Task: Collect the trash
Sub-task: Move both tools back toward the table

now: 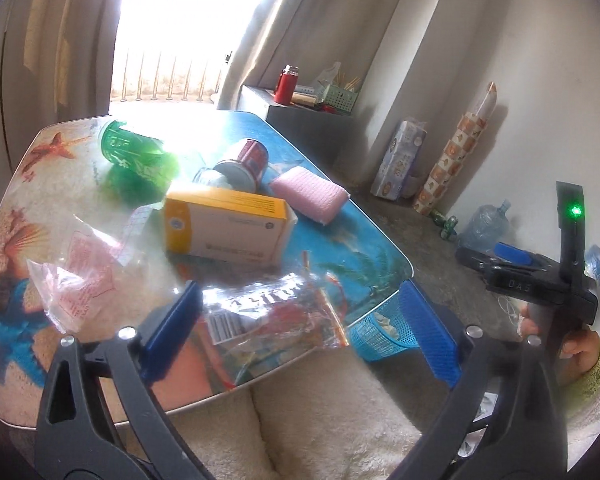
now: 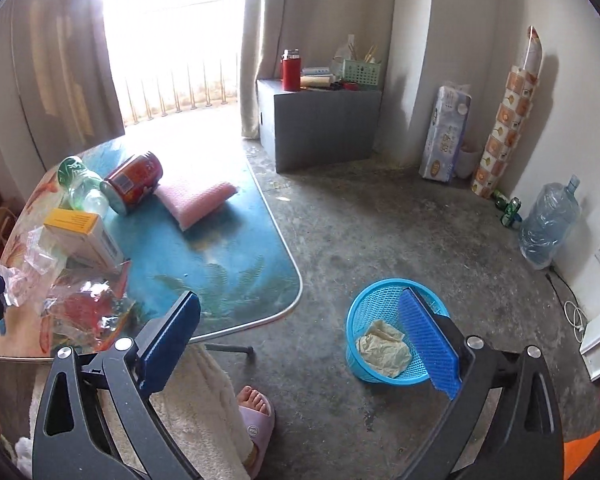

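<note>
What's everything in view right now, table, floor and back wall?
table: 1, blue beach print
green bottle: 1, lying at far end
can: 1, red, on its side beside bottle
pink sponge: 1, by can
box: 1, yellow-white, mid-table
plastic wrappers: 2, clear, near edge
basket: 1, blue, on floor, crumpled paper inside
water jug: 1, by wall
cabinet: 1, grey, red flask on top
left hand-held gripper: open, empty
right hand-held gripper: open, empty
</note>
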Demonstrator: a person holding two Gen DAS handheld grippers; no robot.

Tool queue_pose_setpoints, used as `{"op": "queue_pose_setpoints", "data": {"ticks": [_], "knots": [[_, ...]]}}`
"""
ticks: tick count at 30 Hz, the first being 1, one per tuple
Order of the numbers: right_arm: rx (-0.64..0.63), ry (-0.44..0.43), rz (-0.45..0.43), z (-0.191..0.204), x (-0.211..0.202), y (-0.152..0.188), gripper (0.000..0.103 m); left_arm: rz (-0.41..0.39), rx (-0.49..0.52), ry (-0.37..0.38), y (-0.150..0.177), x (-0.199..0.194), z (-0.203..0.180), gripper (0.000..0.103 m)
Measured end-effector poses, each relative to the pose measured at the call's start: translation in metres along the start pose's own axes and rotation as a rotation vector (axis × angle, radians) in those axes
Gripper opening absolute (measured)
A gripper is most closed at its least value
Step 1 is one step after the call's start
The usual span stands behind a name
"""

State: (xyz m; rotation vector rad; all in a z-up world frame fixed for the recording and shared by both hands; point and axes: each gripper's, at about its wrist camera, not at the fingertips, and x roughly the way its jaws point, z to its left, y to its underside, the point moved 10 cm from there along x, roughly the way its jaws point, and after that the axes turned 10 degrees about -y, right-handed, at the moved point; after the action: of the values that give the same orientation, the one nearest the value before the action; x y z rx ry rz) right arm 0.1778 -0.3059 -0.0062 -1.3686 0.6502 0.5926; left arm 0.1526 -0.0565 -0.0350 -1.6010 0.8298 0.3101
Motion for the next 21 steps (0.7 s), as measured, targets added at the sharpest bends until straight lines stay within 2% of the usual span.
{"op": "queue_pose_setpoints", "data": {"ticks": [5, 8, 12, 15, 21], "knots": [[-0.073, -0.022, -0.030, 0.049, 0.003, -0.005, 0.096, -0.001, -0.057, -0.040, 0.004, -0.012, 0.034, 0.094], [-0.081, -0.115, -0.027, 0.070, 0.008, 0.000, 0.096, 0.022, -0.064, -0.081, 0.011, -0.016, 0.049, 0.094], [-0.014, -0.263, -0.009, 0.093, 0.013, 0.008, 0.096, 0.029, -0.094, -0.117, 0.016, -0.025, 0.065, 0.094], [0.047, -0.354, 0.040, 0.105, 0.019, 0.016, 0.096, 0.004, -0.116, -0.141, 0.016, -0.035, 0.075, 0.094], [0.132, -0.457, 0.130, 0.121, 0.035, 0.031, 0.096, -0.016, -0.175, -0.123, 0.012, -0.044, 0.088, 0.095]]}}
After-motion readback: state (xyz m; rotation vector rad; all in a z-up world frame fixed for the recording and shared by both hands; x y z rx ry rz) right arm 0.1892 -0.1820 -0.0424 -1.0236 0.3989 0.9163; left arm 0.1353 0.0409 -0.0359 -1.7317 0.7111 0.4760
